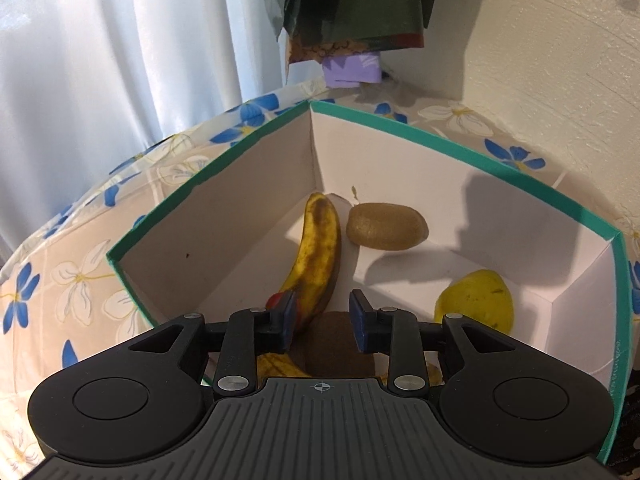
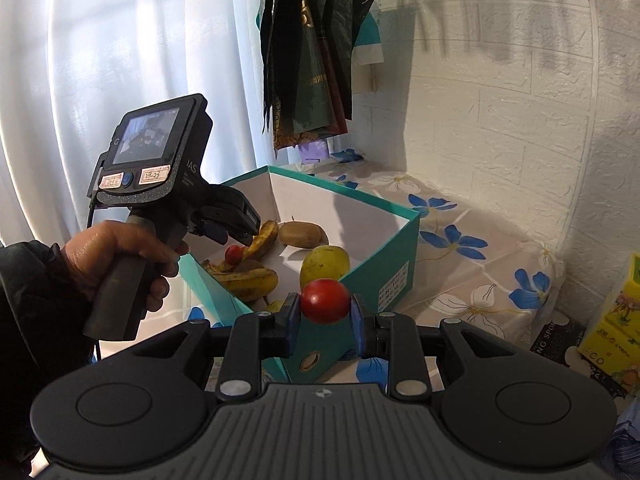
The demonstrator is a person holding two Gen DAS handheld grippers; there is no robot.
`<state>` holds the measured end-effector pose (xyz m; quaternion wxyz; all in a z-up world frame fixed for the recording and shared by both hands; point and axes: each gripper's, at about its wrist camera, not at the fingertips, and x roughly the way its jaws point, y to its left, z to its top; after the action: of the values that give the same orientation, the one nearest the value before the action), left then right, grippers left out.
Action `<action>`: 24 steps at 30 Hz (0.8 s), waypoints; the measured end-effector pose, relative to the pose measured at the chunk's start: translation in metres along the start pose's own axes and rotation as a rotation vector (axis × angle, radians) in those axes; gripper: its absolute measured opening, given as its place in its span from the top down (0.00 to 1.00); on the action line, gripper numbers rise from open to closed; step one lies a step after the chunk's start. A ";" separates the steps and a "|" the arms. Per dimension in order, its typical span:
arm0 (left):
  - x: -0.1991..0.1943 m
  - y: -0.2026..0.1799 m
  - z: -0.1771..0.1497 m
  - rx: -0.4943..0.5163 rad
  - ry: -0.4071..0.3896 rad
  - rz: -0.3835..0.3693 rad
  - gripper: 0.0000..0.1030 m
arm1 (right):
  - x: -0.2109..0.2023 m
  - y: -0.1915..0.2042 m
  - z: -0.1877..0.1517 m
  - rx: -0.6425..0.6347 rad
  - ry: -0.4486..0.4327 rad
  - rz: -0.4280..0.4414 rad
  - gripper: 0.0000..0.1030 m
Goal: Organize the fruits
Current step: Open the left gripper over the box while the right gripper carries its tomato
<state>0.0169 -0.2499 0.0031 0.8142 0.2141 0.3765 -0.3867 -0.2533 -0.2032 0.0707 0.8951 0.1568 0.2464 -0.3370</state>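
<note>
1. The right gripper (image 2: pixel 325 322) is clamped on a red tomato (image 2: pixel 325 301): round, glossy, with a small highlight, it sits pinched between the two blue pads and bulges above them.
2. Just past it stands the teal box (image 2: pixel 394 252), white inside, on a cloth (image 2: pixel 472 280) printed with blue and white flowers. The held tomato is in front of the box's near corner, outside it.
3. In the left wrist view the left gripper (image 1: pixel 323 322) hangs over the open box (image 1: pixel 472 152), jaws a narrow gap apart and nothing gripped between them.
4. Under that gap lies a brown kiwi (image 1: pixel 340 344), fuzzy and partly hidden by the gripper body.
5. A second, smaller tomato (image 1: pixel 275 301) peeks out just left of the left pad; whether it touches the pad I cannot tell.
6. A spotted yellow banana (image 1: pixel 318 252) curves away from the left pad towards the far corner. Another, darker banana (image 2: pixel 248 278) lies at the near wall.
7. To the right rests a yellow-green pear (image 1: pixel 476 300), apart from the gripper.
8. Further in lies a second kiwi (image 1: pixel 386 226), beside the banana's tip.
9. A hand (image 2: pixel 120 256) in a dark sleeve holds the left gripper's handle.
10. Behind are a white curtain (image 2: pixel 120 60), hanging dark bags (image 2: pixel 312 60) and a white wall (image 2: pixel 500 120).
</note>
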 end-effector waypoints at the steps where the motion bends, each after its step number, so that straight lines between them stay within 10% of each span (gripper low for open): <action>1: 0.001 0.000 -0.001 0.002 0.001 0.010 0.64 | 0.000 0.000 0.001 0.001 -0.001 0.000 0.75; 4: 0.000 -0.001 -0.002 0.020 -0.016 0.019 0.53 | 0.002 -0.001 0.002 0.008 -0.004 0.004 0.75; 6: -0.005 0.000 -0.002 0.005 -0.038 0.030 0.19 | 0.003 -0.001 0.002 0.010 -0.006 0.008 0.75; 9: -0.016 0.003 -0.001 -0.001 -0.081 0.028 0.06 | 0.004 0.000 0.004 0.008 -0.012 0.011 0.75; 24: -0.058 0.013 -0.021 -0.022 -0.086 0.047 0.02 | 0.010 0.014 0.011 -0.011 -0.023 0.038 0.75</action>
<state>-0.0062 -0.2010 0.0363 0.8408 0.1972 0.3402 -0.3720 -0.2336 -0.2028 0.0761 0.9049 0.1528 0.2351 -0.3202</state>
